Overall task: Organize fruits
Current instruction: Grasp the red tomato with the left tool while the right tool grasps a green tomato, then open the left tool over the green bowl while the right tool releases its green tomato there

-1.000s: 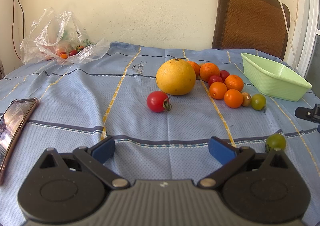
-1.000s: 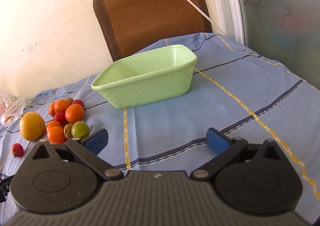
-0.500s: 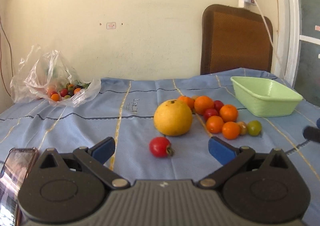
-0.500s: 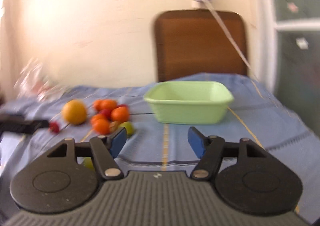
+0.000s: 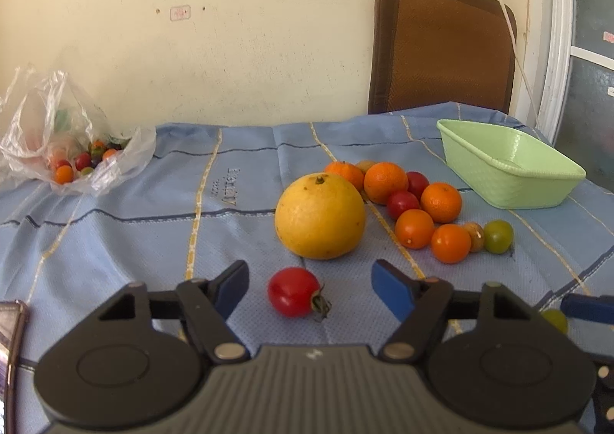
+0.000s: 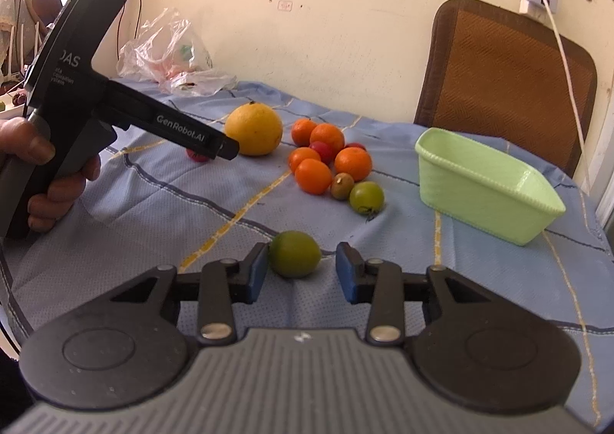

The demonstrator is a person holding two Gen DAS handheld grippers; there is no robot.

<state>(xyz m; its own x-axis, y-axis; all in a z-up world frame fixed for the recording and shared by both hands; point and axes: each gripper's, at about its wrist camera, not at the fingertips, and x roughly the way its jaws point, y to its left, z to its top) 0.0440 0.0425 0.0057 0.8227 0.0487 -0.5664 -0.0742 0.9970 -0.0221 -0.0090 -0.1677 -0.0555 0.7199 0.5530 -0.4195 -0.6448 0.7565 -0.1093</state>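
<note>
Jaws of both grippers are closing from wide apart: left gripper [image 5: 310, 286] is bracketing the tomato [image 5: 294, 292], right gripper [image 6: 301, 273] the lime [image 6: 294, 253] (neither clamped yet), both fruits on the cloth [image 5: 134, 242], basket [image 6: 487, 188] awaiting.

Black tool [image 6: 300, 273] bodies with blue pads [image 6: 256, 273], silver pivot screws, ribbed grey housing, white "GenRobot.AI" lettering.

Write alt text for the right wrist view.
The right gripper is closing around a green fruit on a blue tablecloth, one pad touching it. Beyond lie oranges, a large yellow fruit and an empty green basket; a hand holds the left gripper.
</note>
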